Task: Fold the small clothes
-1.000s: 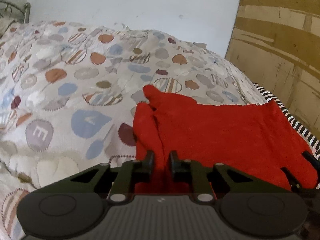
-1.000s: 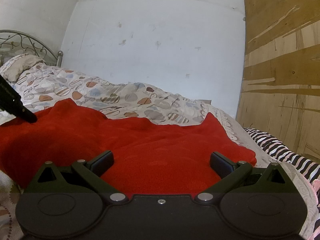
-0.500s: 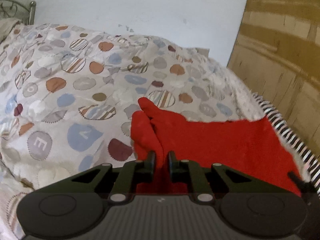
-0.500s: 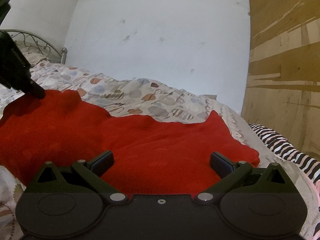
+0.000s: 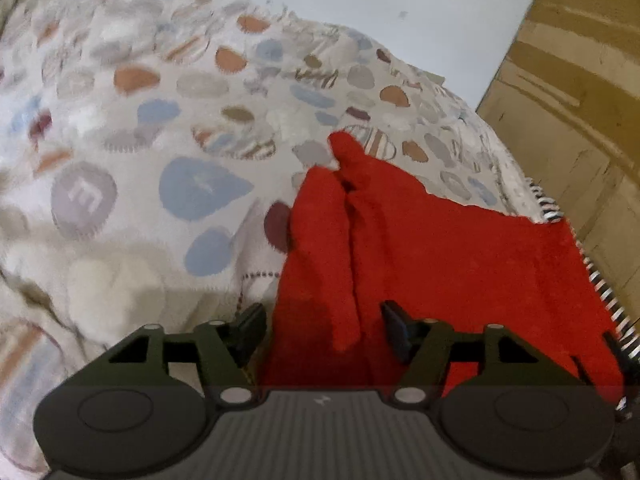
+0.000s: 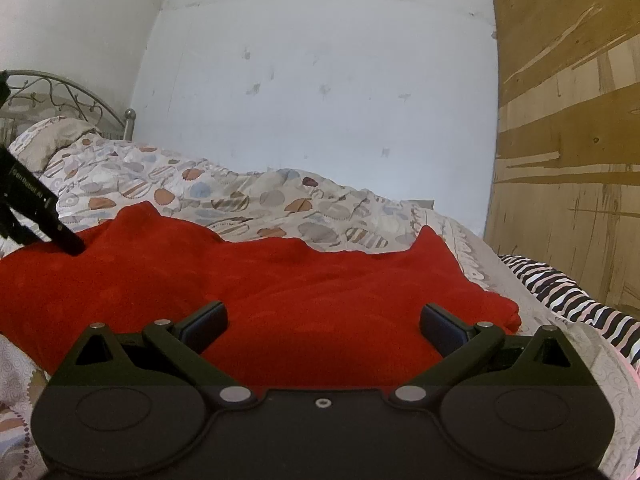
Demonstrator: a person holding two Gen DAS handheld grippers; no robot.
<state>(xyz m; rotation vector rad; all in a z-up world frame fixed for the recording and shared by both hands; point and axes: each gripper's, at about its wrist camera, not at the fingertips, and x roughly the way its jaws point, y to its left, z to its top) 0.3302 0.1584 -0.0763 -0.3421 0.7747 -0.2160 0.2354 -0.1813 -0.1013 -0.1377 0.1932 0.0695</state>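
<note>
Left wrist view is showing the black two-finger left gripper (image 5: 324, 330) with its jaws just having been opening, now standing wide apart, a raised fold of the fuzzy red fleece garment (image 5: 460, 264) sitting loose between the pads, nothing pinching it. The garment is lying spread on the cream quilt with coloured round patches (image 5: 160, 140). The black right gripper (image 6: 324, 324) is hanging wide open too, hovering over the garment's near edge, gripping nothing. A zebra-striped cloth (image 6: 568, 292) is peeking out at the right.

Red garment (image 6: 280, 280); cream quilt (image 5: 160, 140), blue-orange-grey blobs; black-white striped fabric (image 6: 560, 292).
</note>
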